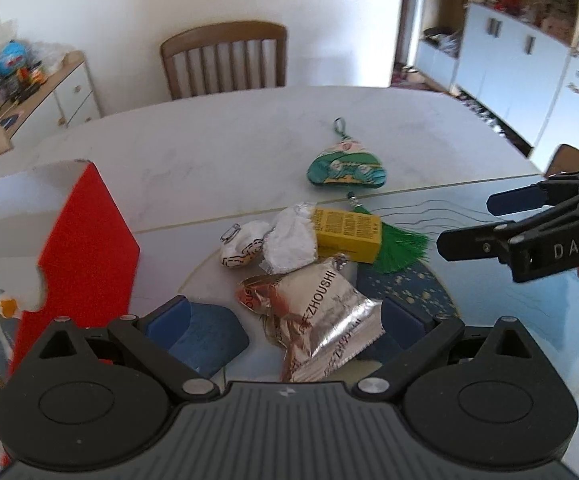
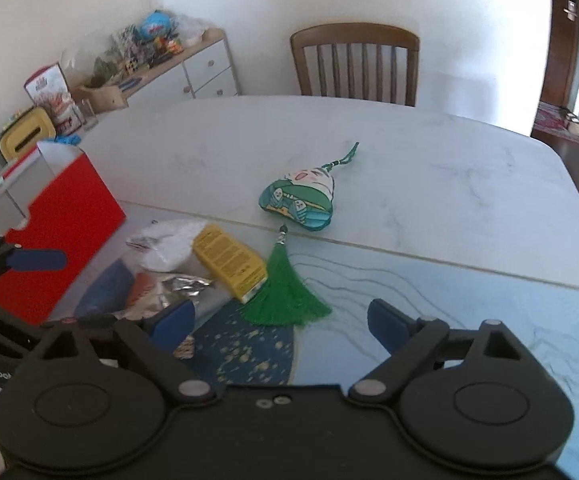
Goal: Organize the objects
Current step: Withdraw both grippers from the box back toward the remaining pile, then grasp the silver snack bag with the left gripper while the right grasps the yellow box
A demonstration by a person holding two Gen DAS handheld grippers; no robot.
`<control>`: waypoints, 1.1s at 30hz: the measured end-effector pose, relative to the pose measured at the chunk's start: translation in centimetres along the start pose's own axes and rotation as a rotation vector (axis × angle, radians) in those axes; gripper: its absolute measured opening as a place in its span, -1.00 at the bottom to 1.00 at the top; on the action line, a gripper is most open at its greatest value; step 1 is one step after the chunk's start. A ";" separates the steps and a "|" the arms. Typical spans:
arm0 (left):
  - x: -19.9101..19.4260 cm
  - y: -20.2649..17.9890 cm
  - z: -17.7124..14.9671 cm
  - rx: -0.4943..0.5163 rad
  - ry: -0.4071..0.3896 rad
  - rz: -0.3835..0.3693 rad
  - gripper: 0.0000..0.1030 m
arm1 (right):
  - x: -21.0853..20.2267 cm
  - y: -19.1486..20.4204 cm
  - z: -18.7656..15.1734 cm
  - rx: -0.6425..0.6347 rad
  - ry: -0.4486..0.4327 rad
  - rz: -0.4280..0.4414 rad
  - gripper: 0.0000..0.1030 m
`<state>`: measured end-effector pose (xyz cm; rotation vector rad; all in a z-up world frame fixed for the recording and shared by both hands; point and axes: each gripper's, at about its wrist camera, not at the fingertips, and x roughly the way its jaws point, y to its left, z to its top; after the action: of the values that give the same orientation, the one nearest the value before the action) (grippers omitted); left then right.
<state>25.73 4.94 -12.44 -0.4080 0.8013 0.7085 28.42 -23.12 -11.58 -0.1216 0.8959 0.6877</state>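
Observation:
A silver snack packet (image 1: pixel 321 320) lies between the open fingers of my left gripper (image 1: pixel 301 324), which touches nothing. Behind it lie a white crumpled packet (image 1: pixel 289 242), a small white keychain toy (image 1: pixel 241 248) and a yellow box (image 1: pixel 347 232). A green pouch (image 1: pixel 345 168) with a green tassel (image 1: pixel 399 246) lies further back. A red and white box (image 1: pixel 81 240) stands open at the left. My right gripper (image 2: pixel 281 320) is open and empty, just short of the tassel (image 2: pixel 285 292), with the yellow box (image 2: pixel 229 264) and pouch (image 2: pixel 301 200) beyond.
The white marble table (image 2: pixel 409 168) carries a blue patterned mat (image 2: pixel 449 292) at its near side. A wooden chair (image 1: pixel 225 60) stands at the far edge. A sideboard with toys (image 2: pixel 161 52) is at the left wall. Cabinets (image 1: pixel 509 48) line the right.

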 end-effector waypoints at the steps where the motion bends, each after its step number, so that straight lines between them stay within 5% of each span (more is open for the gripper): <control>1: 0.6 -0.1 0.2 -0.018 0.011 0.009 0.98 | 0.5 -0.1 0.1 -0.014 0.006 0.002 0.73; 10: 4.2 -0.6 1.0 -0.133 0.104 0.053 0.98 | 3.6 -1.0 1.4 -0.119 0.051 0.064 0.54; 22: 5.0 1.1 0.2 -0.214 0.125 -0.022 0.95 | 6.4 1.7 3.0 -0.262 0.075 0.143 0.20; 27: 4.6 1.9 -0.3 -0.237 0.128 -0.059 0.79 | 7.2 2.7 3.6 -0.292 0.079 0.168 0.11; 33: 4.3 1.6 -0.4 -0.231 0.121 -0.116 0.29 | 8.1 3.9 3.5 -0.340 0.089 0.161 -0.14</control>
<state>26.41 7.61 -16.09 -0.7060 0.8055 0.6743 31.96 -14.67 -14.77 -0.3886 0.8736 0.9886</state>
